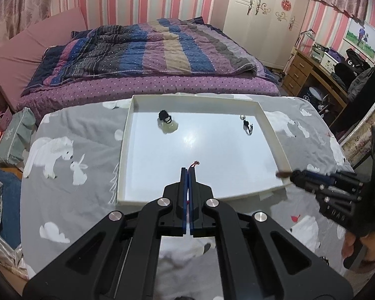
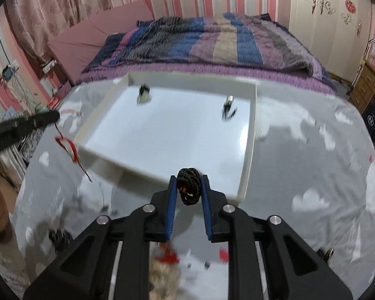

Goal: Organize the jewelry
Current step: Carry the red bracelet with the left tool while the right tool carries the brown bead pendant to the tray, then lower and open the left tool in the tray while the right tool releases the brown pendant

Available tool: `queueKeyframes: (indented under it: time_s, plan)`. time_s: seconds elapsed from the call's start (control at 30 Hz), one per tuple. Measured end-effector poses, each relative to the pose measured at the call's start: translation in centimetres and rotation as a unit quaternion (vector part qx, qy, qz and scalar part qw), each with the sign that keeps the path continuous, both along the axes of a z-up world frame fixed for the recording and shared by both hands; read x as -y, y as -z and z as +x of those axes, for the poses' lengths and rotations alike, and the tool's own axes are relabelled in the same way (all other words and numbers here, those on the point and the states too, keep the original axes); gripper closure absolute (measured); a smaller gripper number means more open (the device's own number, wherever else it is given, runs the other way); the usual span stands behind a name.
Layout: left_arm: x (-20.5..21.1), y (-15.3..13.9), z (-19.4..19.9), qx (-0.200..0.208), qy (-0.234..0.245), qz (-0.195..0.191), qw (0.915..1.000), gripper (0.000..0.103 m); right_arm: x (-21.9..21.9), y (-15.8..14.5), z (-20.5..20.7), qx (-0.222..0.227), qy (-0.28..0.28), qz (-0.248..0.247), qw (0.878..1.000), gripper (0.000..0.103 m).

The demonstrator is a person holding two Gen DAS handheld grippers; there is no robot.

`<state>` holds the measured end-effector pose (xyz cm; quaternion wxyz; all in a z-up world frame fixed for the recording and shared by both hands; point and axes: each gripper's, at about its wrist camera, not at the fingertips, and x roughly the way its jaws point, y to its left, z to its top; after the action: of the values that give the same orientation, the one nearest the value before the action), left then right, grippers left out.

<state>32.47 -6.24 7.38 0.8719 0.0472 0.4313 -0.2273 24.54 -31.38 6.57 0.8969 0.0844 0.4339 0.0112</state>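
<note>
A white tray (image 1: 272, 127) lies on the grey bear-print cloth. In it are a pale jade pendant with a black cord (image 1: 167, 122) and a small black-and-silver charm (image 1: 247, 125). My left gripper (image 1: 188, 171) is shut on a red cord piece (image 1: 195, 163) above the tray's near side; in the right wrist view the red piece (image 2: 68, 147) dangles from it. My right gripper (image 2: 188, 178) is shut on a black braided cord bracelet (image 2: 188, 187) just above the tray's near edge (image 2: 162, 177). It shows at the tray's right corner in the left wrist view (image 1: 295, 175).
More jewelry lies on the cloth below the right gripper: a red piece (image 2: 167, 255), a black cord item (image 2: 58, 238). A bed with a striped quilt (image 1: 147, 50) stands behind the table. A desk (image 1: 317, 75) is at the far right.
</note>
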Motion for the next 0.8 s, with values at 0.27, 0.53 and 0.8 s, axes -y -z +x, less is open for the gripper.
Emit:
queueKeyframes:
  time_s: [0.27, 0.53, 0.8]
  plan:
    - [3.9, 2.1, 5.1, -0.015, 0.006, 0.011, 0.9998, 0.103, 1.2, 0.0, 7.7, 0.01, 0.016, 0.009, 1.0, 0.084]
    - [7.2, 2.8, 12.9, -0.019, -0.012, -0.008, 0.9997, 0.103, 2.5, 0.9, 15.1, 0.027, 0.033, 0.003, 0.999, 0.084]
    - [8.7, 7.7, 17.9, -0.073, -0.029, -0.01, 0.9969, 0.103, 4.0, 4.5, 19.1, 0.003, 0.042, 0.008, 0.999, 0.084]
